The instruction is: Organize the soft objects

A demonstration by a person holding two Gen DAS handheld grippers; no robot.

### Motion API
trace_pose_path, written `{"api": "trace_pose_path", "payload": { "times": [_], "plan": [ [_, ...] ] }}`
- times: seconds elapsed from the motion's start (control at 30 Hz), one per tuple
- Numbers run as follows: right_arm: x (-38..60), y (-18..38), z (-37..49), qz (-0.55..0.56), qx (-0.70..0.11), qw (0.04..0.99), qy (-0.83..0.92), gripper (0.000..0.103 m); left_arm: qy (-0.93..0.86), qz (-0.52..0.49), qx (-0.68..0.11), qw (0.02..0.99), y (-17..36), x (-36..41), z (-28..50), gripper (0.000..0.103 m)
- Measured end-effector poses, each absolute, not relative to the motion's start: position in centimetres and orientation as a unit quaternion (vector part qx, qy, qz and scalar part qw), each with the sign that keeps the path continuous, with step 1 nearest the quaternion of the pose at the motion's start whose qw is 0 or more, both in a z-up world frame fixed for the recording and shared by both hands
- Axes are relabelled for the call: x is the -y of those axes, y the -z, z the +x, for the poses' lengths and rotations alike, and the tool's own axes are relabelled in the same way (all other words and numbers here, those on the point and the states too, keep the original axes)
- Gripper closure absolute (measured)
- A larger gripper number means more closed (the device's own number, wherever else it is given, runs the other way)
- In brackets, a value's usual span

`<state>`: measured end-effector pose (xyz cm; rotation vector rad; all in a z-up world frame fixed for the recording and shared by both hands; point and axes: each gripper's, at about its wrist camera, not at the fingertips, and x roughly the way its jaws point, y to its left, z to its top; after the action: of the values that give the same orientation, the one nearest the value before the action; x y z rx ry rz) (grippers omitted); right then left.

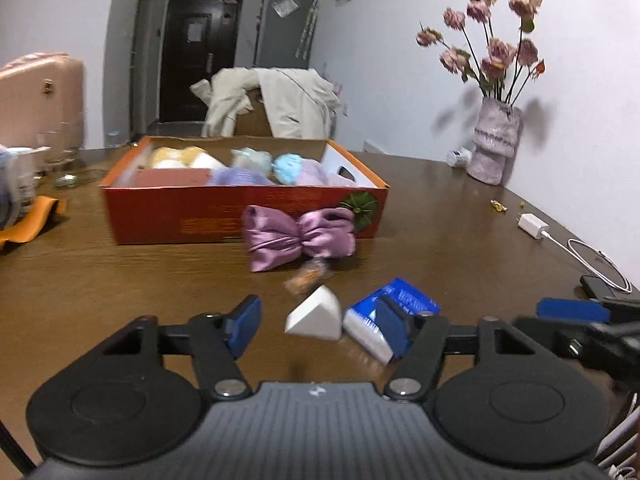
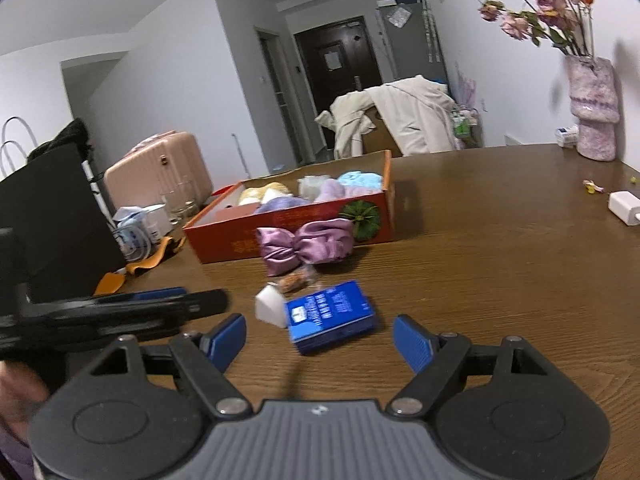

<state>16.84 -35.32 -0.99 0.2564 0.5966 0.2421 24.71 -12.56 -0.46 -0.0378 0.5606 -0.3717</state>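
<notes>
The white wedge-shaped sponge (image 1: 314, 316) lies on the brown wooden worktop (image 1: 120, 276), just ahead of the left gripper (image 1: 320, 326), jaws spread around it untouched; right gripper (image 2: 320, 340) spread, empty.

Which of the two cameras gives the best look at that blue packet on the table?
The right wrist view: the blue packet shows its whole printed top, unobstructed. In the left wrist view the blue packet is partly hidden behind a claw finger.
</notes>
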Motion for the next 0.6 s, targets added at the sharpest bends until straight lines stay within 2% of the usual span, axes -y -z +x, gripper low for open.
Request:
{"api": "trace_pose_path", "payload": {
  "times": [0.03, 0.07, 0.1, 0.13, 0.17, 0.2, 0.3, 0.53, 0.6],
  "plan": [
    [35.5, 1.1, 17.1, 0.127, -0.293, 0.94, -0.117, 0.023, 0.184, -0.021, -0.279, 0.942, 0.8, 13.1, 25.6, 0.047],
    [35.7, 1.2, 17.3, 0.128, -0.294, 0.94, -0.114, 0.023, 0.186, -0.024, -0.281, 0.941, 1.1, 13.5, 26.4, 0.054],
    [35.8, 1.3, 17.5, 0.128, -0.295, 0.94, -0.111, 0.023, 0.184, -0.028, -0.285, 0.94, 1.4, 13.8, 27.1, 0.066],
    [35.9, 1.4, 17.8, 0.129, -0.297, 0.94, -0.109, 0.023, 0.186, -0.032, -0.292, 0.938, 1.8, 13.9, 27.8, 0.073],
    [35.9, 1.5, 18.2, 0.13, -0.298, 0.939, -0.109, 0.023, 0.191, -0.035, -0.301, 0.934, 2.2, 13.9, 28.3, 0.086],
    [35.9, 1.6, 18.6, 0.132, -0.299, 0.939, -0.109, 0.023, 0.194, -0.042, -0.311, 0.929, 2.7, 13.7, 28.8, 0.091],
    [35.5, 1.9, 20.2, 0.134, -0.301, 0.937, -0.117, 0.023, 0.197, -0.066, -0.318, 0.925, 3.1, 12.0, 29.0, 0.095],
    [30.9, 3.2, 26.9, 0.097, -0.317, 0.928, -0.168, 0.024, 0.158, -0.111, -0.285, 0.939, 0.6, 5.2, 28.2, 0.097],
    [29.0, 3.7, 29.2, 0.077, -0.324, 0.927, -0.175, 0.03, 0.145, -0.115, -0.276, 0.943, 0.0, 3.6, 28.1, 0.097]
  ]
}}
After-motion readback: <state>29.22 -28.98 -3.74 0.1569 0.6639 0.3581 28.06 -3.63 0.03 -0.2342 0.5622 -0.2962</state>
